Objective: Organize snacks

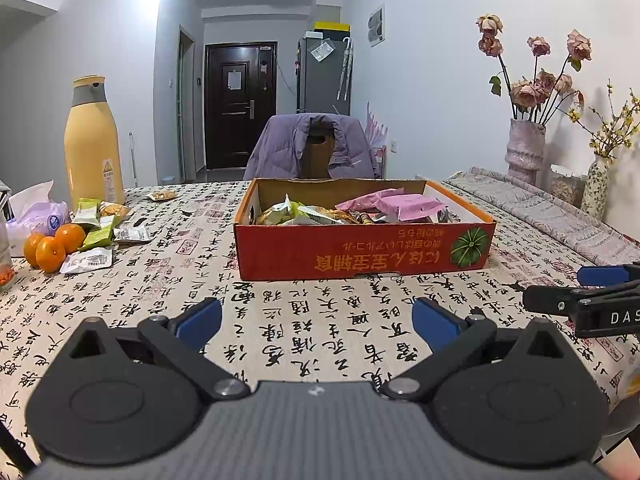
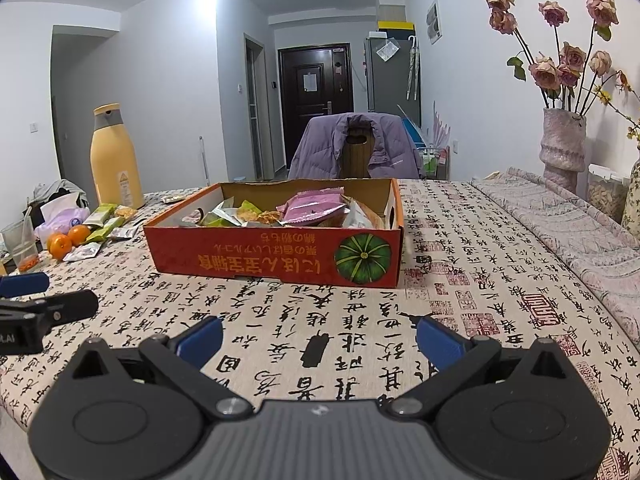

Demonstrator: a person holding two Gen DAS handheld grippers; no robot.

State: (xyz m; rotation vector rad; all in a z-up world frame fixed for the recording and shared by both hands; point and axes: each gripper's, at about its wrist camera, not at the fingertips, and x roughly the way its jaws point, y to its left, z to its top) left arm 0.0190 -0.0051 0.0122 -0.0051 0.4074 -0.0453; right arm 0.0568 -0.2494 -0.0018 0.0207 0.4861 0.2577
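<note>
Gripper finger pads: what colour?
Blue pads on black linkages, on both grippers; clearest in the left wrist view.

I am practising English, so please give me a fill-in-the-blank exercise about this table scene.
1. The pink packets lie inside the red ___ box.
2. The oranges sit ___ of the box.
3. Both tools, left and right, are ___.

Missing words: cardboard; left; open
</note>
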